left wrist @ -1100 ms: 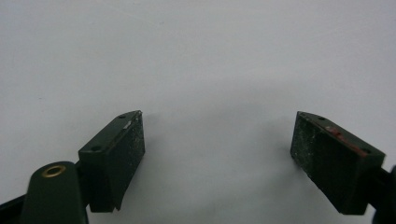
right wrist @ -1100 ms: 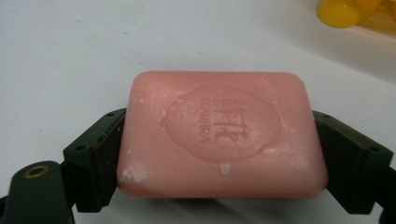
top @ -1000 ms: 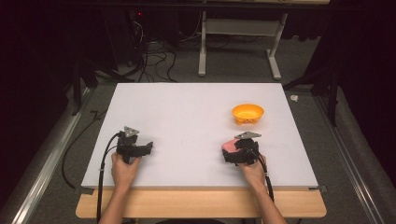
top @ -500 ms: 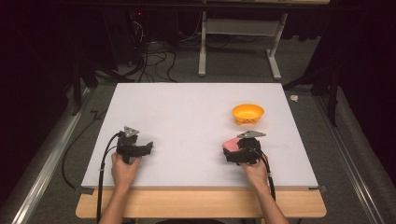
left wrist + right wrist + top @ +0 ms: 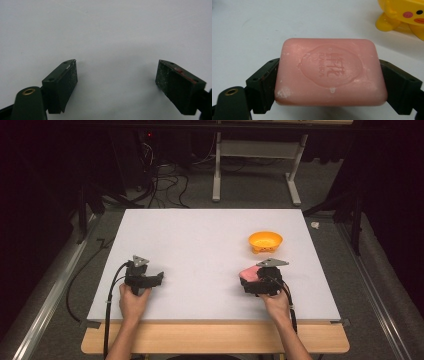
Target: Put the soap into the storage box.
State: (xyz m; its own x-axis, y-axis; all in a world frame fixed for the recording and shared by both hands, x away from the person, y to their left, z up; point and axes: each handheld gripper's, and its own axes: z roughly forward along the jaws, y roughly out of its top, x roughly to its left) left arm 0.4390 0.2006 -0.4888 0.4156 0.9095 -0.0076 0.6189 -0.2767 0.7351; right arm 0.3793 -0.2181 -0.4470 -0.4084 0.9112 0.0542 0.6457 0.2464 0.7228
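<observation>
White tabletop [image 5: 200,245] under the lamps, dark room beyond, cables on the floor. Over on the left, the left gripper [image 5: 159,279] sits low near the person's edge, jaws spread wide, nothing but bare board between its fingers [image 5: 62,85]. Across to the right, the right gripper [image 5: 246,281] has its jaws clamped on the pink soap bar [image 5: 330,72], one finger on each short end. So the pickup looks done; my guess is the orange dish [image 5: 265,240], just ahead of those fingertips, is where it goes, and that's left. Right gripper view gives the embossed stamp and the dish's duck-face feet [image 5: 387,21]; from above, just a pink sliver.
</observation>
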